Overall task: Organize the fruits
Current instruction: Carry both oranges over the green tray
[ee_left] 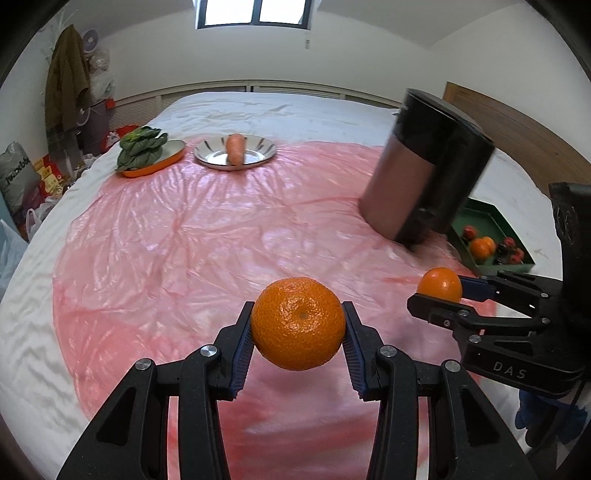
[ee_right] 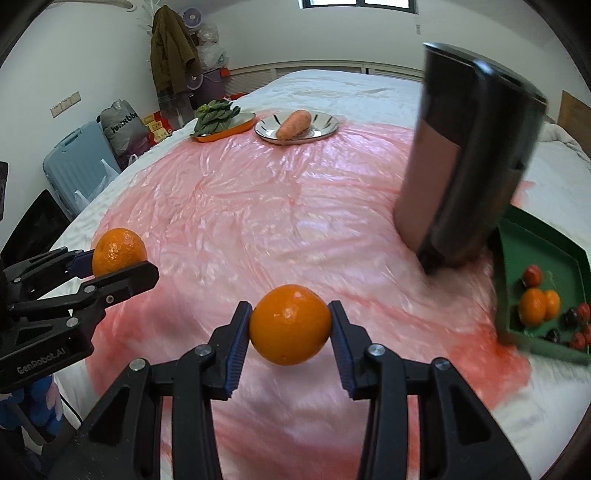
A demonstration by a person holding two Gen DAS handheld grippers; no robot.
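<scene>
Gripped oranges above pink sheet

Both fisheye views are evenly lit by soft daylight from a window set high in the far wall, its panes blown out to white. Glare is scattered across the wrinkled pink plastic sheet. Straight lines are bent at the edges, and the corners are cut off by a dark round vignette. The dark cylinder and the green tray are smeared by motion blur.
</scene>
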